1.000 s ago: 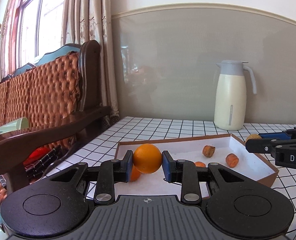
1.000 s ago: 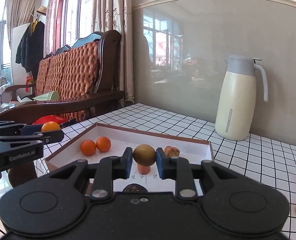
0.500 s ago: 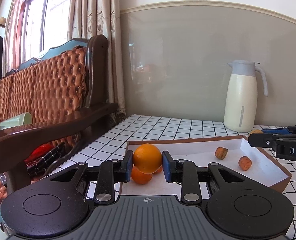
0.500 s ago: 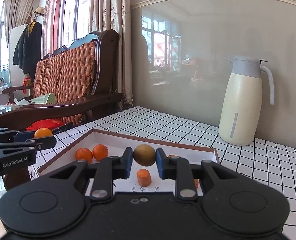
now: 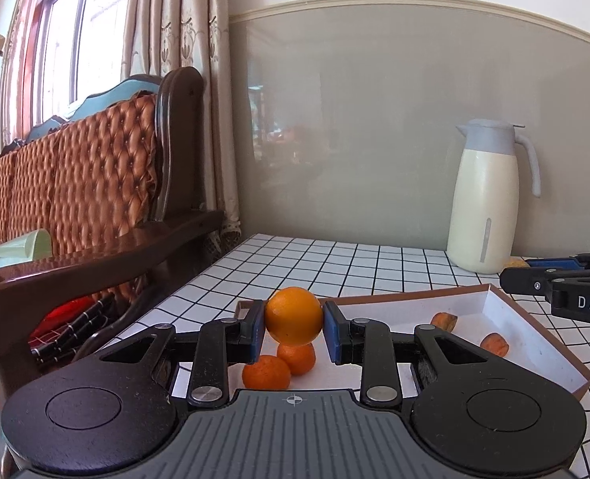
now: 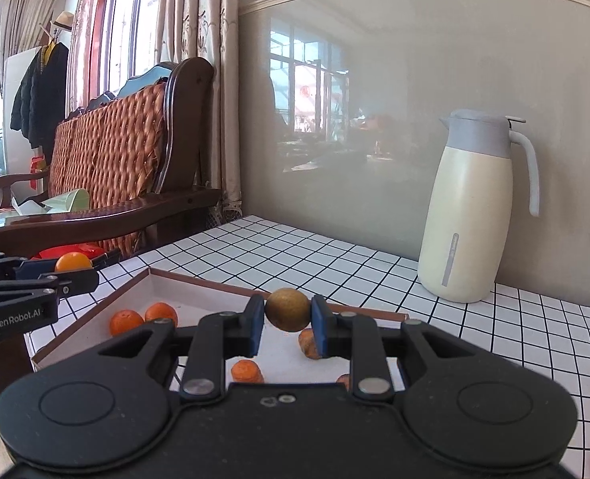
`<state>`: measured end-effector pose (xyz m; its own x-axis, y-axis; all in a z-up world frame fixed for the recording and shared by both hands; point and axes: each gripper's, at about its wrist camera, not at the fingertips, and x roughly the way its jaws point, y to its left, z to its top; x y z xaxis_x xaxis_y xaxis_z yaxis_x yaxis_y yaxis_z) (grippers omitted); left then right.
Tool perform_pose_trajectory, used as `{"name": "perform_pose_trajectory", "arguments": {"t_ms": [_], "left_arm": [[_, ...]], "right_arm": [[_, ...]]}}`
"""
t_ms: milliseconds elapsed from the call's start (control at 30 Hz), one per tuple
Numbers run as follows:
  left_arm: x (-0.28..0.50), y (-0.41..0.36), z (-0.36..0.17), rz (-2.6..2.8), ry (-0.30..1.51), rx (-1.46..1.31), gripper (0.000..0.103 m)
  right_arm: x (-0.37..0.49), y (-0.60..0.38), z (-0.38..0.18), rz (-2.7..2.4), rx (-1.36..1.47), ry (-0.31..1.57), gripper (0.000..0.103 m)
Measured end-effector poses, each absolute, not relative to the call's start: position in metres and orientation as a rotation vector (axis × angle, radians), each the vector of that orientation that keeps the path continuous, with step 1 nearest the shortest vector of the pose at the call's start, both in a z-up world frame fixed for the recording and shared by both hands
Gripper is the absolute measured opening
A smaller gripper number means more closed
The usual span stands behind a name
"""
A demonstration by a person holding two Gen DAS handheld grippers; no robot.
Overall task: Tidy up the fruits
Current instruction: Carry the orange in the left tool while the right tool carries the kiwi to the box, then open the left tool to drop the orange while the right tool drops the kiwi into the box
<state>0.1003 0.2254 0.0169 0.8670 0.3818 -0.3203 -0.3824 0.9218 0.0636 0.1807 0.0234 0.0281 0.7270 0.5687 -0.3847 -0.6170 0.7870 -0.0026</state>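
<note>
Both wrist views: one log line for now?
left gripper: shut on orange | right gripper: shut on brown fruit | both above box

The tablecloth (image 5: 334, 263) is white with a black grid pattern. The box (image 5: 534, 353) has a white interior and brown outer walls. The orange (image 5: 293, 315) is bright orange; the round fruit (image 6: 287, 309) is olive-brown. The two mandarins (image 5: 281, 365) are orange. The left gripper (image 5: 293, 321) and right gripper (image 6: 287, 319) are black with blue finger pads. The jug (image 6: 468, 215) is cream with a grey lid and handle. The sofa (image 5: 75, 183) has orange-brown tufted upholstery and a dark brown frame.
</note>
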Motion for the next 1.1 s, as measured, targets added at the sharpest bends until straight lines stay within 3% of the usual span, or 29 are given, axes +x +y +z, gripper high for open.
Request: {"name": "perform_pose_trajectory", "arguments": {"t_ms": [933, 1000, 1033, 1067, 1100], "left_arm": [[0.156, 0.246, -0.014, 0.407, 0.462, -0.042, 0.031], [0.158, 0.248, -0.017, 0.413, 0.473, -0.052, 0.034], [0.159, 0.248, -0.018, 0.423, 0.476, -0.049, 0.045], [0.156, 0.247, -0.019, 0.443, 0.453, -0.045, 0.09], [0.153, 0.245, -0.019, 0.46, 0.414, -0.033, 0.103]], "right_arm": [[0.244, 0.03, -0.003, 0.635, -0.163, 0.523, 0.018], [0.247, 0.029, -0.004, 0.623, -0.166, 0.521, 0.039], [0.248, 0.028, -0.004, 0.608, -0.17, 0.517, 0.081], [0.247, 0.026, -0.004, 0.589, -0.159, 0.491, 0.096], [0.244, 0.021, -0.004, 0.577, -0.134, 0.443, 0.097]]}}
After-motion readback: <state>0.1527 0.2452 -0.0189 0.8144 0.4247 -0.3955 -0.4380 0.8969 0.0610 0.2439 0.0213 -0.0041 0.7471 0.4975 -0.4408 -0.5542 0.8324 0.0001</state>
